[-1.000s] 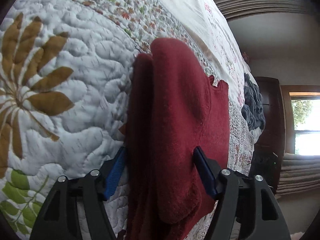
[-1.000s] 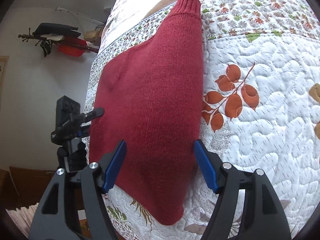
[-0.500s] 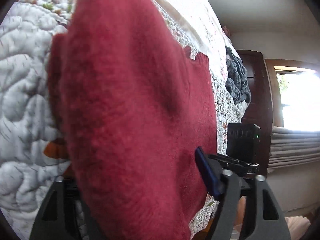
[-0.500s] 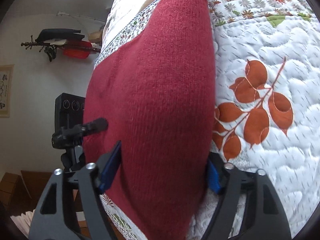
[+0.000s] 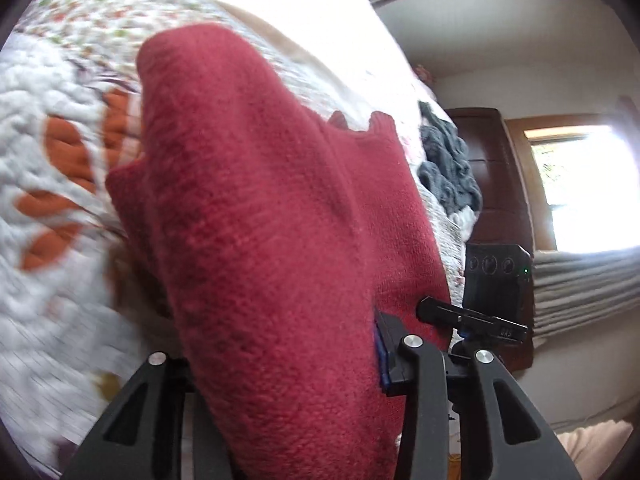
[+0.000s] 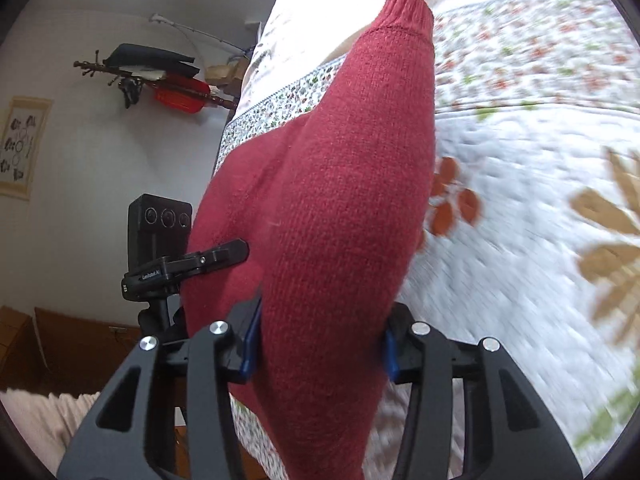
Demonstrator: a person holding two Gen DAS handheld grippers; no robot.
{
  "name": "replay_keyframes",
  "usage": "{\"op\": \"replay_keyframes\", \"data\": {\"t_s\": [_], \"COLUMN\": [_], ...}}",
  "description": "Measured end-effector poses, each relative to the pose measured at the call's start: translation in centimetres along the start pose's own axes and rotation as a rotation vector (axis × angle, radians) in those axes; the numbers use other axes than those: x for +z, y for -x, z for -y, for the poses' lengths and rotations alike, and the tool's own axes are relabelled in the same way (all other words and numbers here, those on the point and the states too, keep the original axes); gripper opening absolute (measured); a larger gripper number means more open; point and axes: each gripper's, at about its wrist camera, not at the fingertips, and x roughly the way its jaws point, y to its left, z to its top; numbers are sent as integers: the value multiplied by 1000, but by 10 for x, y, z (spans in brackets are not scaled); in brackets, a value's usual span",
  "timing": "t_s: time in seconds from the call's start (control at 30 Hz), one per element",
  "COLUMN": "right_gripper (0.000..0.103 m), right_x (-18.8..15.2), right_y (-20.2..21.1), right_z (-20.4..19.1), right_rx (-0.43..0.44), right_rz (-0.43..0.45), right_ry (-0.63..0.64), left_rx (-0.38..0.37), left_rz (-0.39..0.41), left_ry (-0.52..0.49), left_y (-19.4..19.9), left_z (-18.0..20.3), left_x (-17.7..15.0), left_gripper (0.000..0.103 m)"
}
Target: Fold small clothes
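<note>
A red knit sweater (image 5: 260,220) lies on a white quilted bedspread (image 5: 44,280) with leaf patterns. In the left wrist view a thick folded part of it fills the space between my left gripper's (image 5: 288,364) jaws, which are shut on it; the left pad is hidden by cloth. In the right wrist view a sleeve of the red sweater (image 6: 340,200), its ribbed cuff pointing away, is pinched by my right gripper (image 6: 320,344), blue pads pressed against both sides. The sleeve bulges up above the bedspread (image 6: 520,220).
A grey knitted garment (image 5: 448,168) lies further along the bed. A black camera on a clamp mount (image 5: 496,280) (image 6: 158,236) stands at the bed's edge. A dark wooden cabinet (image 5: 504,184) and window are beyond; a wall rack (image 6: 160,76) hangs left.
Both grippers moved forward over the sweater and narrowed from open to shut on it. The cloth is now raised and the quilt behind is motion-blurred.
</note>
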Motion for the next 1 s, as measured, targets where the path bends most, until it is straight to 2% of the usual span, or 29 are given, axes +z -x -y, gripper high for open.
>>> {"op": "replay_keyframes", "data": {"t_s": [0.1,0.3,0.47,0.6,0.77,0.87,1.0], "right_gripper": [45,45,45,45,46,49,55], "right_x": [-20,-61,-81,-92,-110,-119,-119], "right_y": [42,115,142,142,118,108,107], "right_z": [6,31,58,84,126,140,143], "right_rx": [-19,-75,-88,-73,-103,-98,-78], "right_rz": [17,54,72,64,-9,-21,-14], "right_ry": [-4,-32,-66,-108,-167,-170,-179], "left_rx": [-26,-18,11,47,156,148,172], "left_rz": [-11,-44,-62,-91,-155,-148,-151], "left_ry": [-22,-87,-99,-78,-40,0,5], "left_y": [-20,-74,-116,-141,-176,-180,-186], "left_z": [31,88,112,107,81,68,73], "left_x": [-12,-36,-49,-67,-89,-94,-92], "left_gripper": [40,40,40,40,43,49,54]}}
